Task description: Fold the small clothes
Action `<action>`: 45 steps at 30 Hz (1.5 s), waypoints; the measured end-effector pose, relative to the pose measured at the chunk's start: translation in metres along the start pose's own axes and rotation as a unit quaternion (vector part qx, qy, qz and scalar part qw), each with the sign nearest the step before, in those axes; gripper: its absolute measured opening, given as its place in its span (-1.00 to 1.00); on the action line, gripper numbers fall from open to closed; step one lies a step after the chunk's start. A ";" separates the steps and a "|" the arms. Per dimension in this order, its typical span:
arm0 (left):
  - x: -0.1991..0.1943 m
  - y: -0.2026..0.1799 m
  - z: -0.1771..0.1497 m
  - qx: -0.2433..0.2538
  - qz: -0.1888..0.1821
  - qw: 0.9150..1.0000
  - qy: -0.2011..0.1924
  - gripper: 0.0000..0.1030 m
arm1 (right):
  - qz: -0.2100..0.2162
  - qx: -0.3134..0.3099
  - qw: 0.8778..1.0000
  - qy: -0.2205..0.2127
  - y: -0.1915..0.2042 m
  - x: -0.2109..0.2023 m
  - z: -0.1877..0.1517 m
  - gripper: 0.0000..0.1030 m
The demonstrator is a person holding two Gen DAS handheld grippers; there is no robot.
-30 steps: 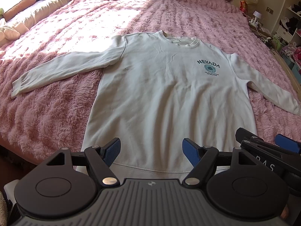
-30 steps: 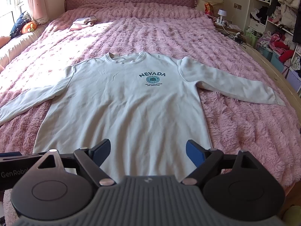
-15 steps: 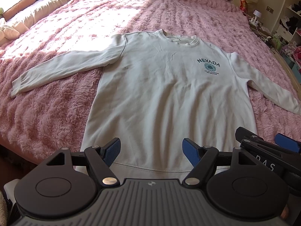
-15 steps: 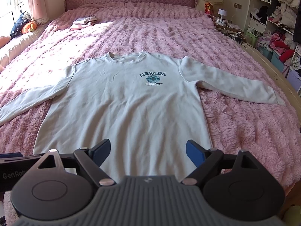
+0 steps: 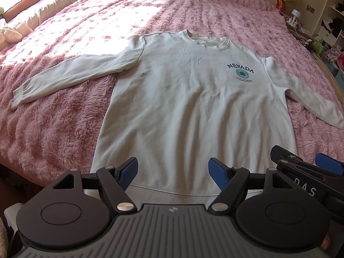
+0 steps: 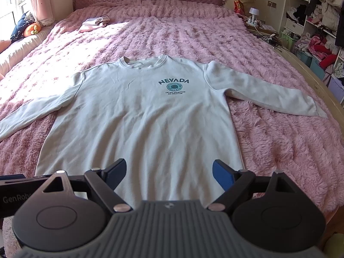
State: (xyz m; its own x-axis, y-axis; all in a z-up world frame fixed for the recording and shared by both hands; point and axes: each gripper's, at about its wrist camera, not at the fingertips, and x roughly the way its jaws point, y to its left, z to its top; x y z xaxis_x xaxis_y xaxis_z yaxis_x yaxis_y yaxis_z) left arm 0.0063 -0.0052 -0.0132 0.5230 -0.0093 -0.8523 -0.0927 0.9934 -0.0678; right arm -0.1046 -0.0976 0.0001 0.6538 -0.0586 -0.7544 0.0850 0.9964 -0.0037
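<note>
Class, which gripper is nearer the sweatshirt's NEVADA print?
Right. The right gripper hovers open over the hem almost straight below the NEVADA print; the left gripper, also open, sits farther toward the plain side.

I read "NEVADA" in dark teal on the sweatshirt (image 6: 137, 116) chest; the small lines under its round emblem are illegible. The right tool (image 5: 309, 167) shows "DAS", and the left tool (image 6: 15, 195) shows "GenRob", cut off.

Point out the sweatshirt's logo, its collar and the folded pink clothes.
logo (image 6: 173, 86), right wrist view, on the round green emblem under NEVADA.
collar (image 6: 143, 64), right wrist view, on the ribbed front edge of the neck.
pink clothes (image 6: 92, 24), right wrist view, on the pile's top.
</note>
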 end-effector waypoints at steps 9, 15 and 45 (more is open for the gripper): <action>0.013 0.001 0.008 -0.011 -0.040 0.999 0.010 0.69 | 0.047 0.055 0.997 -0.007 -0.027 0.013 0.005 0.61; 0.032 -0.002 0.021 -0.038 -0.157 0.987 0.002 0.69 | 0.036 0.144 0.984 -0.098 -0.085 0.014 0.012 0.60; 0.188 -0.206 0.117 0.048 -0.369 0.928 0.020 0.69 | -0.113 0.466 0.850 -0.219 -0.463 0.218 0.027 0.32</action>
State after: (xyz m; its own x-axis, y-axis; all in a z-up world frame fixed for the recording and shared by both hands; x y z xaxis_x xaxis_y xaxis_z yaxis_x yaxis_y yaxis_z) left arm 0.2228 -0.1985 -0.0988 0.3818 -0.6940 -0.6104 0.3558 0.7199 -0.5960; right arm 0.0186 -0.5731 -0.1451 0.7406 -0.4634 -0.4866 0.6715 0.4859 0.5594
